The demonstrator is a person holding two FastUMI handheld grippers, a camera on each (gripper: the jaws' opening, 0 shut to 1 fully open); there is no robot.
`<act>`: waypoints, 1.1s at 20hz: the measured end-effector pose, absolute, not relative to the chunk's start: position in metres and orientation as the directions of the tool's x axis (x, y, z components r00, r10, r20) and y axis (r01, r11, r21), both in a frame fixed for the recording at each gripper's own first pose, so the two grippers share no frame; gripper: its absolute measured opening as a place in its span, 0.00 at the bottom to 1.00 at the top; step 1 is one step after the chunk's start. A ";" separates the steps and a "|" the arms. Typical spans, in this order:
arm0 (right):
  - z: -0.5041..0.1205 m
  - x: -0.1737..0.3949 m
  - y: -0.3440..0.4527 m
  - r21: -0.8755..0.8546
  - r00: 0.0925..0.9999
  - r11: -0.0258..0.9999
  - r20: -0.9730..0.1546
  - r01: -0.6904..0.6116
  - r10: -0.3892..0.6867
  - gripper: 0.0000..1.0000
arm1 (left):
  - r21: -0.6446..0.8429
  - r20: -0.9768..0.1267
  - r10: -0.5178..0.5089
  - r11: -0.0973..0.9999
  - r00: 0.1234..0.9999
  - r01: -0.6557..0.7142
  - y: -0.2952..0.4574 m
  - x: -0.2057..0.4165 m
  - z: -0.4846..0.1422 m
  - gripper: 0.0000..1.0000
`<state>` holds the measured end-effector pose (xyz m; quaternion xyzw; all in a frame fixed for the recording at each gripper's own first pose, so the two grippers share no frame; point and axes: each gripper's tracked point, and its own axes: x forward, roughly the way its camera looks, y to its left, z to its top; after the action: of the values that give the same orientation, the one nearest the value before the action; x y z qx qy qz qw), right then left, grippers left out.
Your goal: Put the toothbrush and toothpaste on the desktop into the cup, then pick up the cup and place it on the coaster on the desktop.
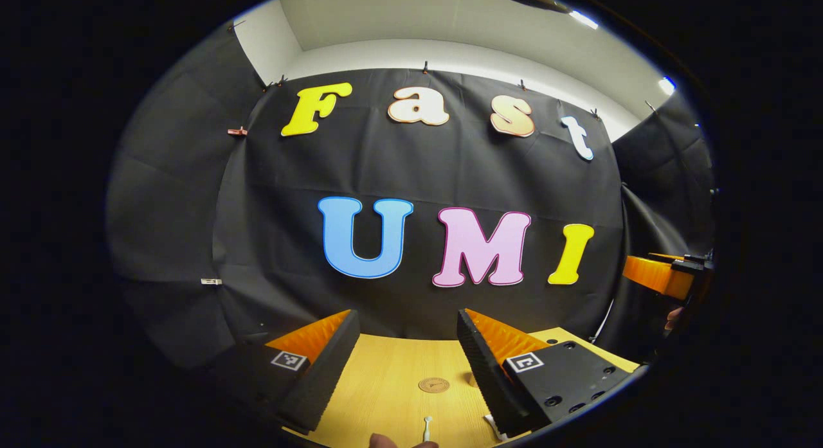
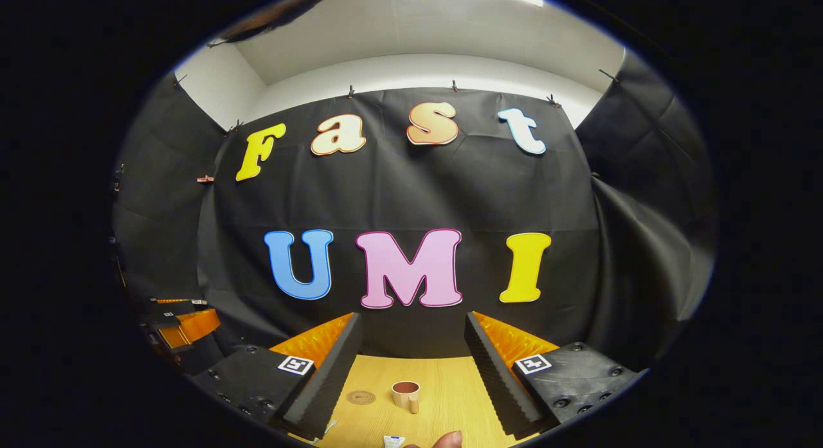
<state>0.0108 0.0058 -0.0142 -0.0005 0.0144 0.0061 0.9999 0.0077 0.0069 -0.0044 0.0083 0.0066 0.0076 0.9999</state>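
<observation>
Plainly, both the left gripper (image 1: 405,358) and right gripper (image 2: 411,361) hold jaws spread wide, empty, above the desktop (image 2: 450,396).

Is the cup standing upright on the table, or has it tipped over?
Upright. In the right gripper view the cup stands on the wooden table with its round mouth facing up, beside the coaster, not on it.
</observation>
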 end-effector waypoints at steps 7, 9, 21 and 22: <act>-0.083 0.010 0.027 -0.060 0.949 0.988 -0.291 -0.142 0.119 0.98 | 0.034 -0.026 0.030 0.999 0.999 -0.029 0.012 0.004 -0.013 0.96; -0.133 0.001 0.039 -0.028 0.873 0.981 -0.461 -0.194 0.159 0.97 | 0.041 -0.036 0.032 0.999 0.999 -0.031 0.015 0.002 -0.018 0.97; -0.402 -0.051 0.043 0.065 0.184 0.998 -0.981 -0.009 0.066 0.96 | 0.077 -0.131 0.054 0.996 0.990 -0.044 0.049 -0.024 -0.069 0.96; -0.416 -0.053 0.044 0.059 0.149 0.998 -0.987 -0.006 0.059 0.96 | 0.084 -0.137 0.060 0.995 0.989 -0.049 0.054 -0.025 -0.073 0.97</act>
<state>-0.0525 0.0440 -0.4164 0.0204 0.6519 0.0214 0.7578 -0.0254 0.0539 -0.0732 0.0403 0.0698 0.0272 0.9964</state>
